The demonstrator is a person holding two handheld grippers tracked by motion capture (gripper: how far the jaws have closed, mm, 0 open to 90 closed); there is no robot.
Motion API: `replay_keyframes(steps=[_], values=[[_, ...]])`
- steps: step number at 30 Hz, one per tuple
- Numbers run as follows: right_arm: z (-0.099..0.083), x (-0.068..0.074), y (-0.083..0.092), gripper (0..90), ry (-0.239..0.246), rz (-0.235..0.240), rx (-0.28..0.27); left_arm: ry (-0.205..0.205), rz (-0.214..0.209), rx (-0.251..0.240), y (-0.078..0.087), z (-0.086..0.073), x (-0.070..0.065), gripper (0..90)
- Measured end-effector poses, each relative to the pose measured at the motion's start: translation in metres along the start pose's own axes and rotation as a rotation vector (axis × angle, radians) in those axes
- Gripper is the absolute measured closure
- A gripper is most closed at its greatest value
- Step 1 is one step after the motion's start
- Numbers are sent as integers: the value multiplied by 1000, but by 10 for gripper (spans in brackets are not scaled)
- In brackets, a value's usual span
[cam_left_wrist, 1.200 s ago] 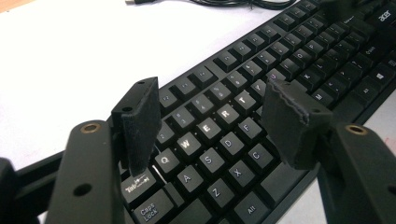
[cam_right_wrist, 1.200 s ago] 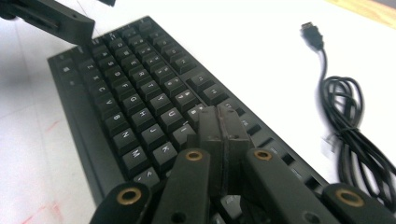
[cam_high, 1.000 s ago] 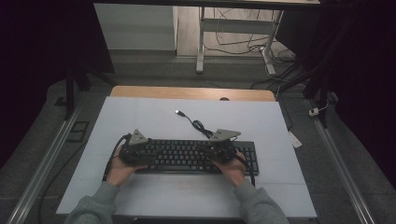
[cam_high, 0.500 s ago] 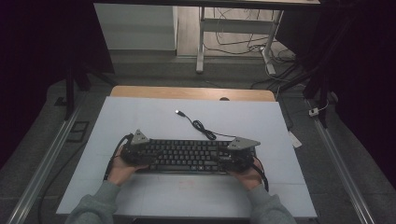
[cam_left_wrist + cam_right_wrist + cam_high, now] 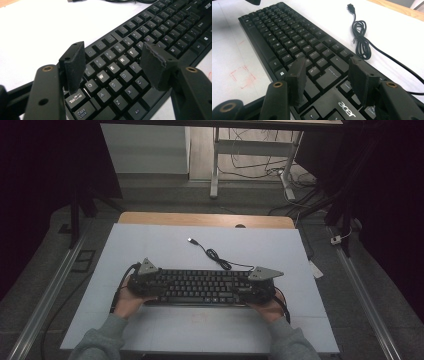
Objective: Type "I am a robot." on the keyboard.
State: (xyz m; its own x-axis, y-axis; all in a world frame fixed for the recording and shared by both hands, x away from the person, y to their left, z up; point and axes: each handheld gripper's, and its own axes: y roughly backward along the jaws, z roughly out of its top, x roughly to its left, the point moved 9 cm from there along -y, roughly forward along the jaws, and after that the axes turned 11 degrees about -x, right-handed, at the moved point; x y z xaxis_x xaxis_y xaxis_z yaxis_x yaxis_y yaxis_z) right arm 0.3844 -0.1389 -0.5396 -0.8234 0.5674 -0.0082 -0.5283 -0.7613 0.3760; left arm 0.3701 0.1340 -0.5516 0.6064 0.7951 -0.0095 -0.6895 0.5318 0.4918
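Keyboard (image 5: 200,287): flat black plastic, square matte keycaps.

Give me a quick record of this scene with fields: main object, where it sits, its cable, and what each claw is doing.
main object: black keyboard
surface: white tabletop, keyboard lying flat
cable: USB cable loosely coiled behind the keyboard, plug lying free on the tabletop
left claw: open, jaws above the Q-W-E-R keys, gripping nothing
right claw: jaws have just been opening, now open over the Enter-key end, nothing between them
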Motion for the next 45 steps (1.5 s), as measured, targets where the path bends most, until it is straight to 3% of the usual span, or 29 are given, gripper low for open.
replay_keyframes(steps=[7, 11, 17, 23, 31, 45], values=[[2, 1, -3, 488, 4, 18, -3, 21, 7, -20, 5, 2, 1, 376], [2, 0, -4, 489, 11, 7, 2, 13, -11, -27, 6, 3, -4, 427], [3, -1, -4, 489, 15, -3, 6, 2, -63, -48, 6, 7, -14, 649], [2, -2, -5, 488, 9, -1, 6, 4, -106, -34, 1, 5, -20, 887], [2, -1, -3, 486, 15, -7, 5, -10, -167, -10, -4, 4, -35, 892], [-5, 5, -4, 483, 35, 4, 35, -44, -203, 81, -26, -9, -54, 890]])
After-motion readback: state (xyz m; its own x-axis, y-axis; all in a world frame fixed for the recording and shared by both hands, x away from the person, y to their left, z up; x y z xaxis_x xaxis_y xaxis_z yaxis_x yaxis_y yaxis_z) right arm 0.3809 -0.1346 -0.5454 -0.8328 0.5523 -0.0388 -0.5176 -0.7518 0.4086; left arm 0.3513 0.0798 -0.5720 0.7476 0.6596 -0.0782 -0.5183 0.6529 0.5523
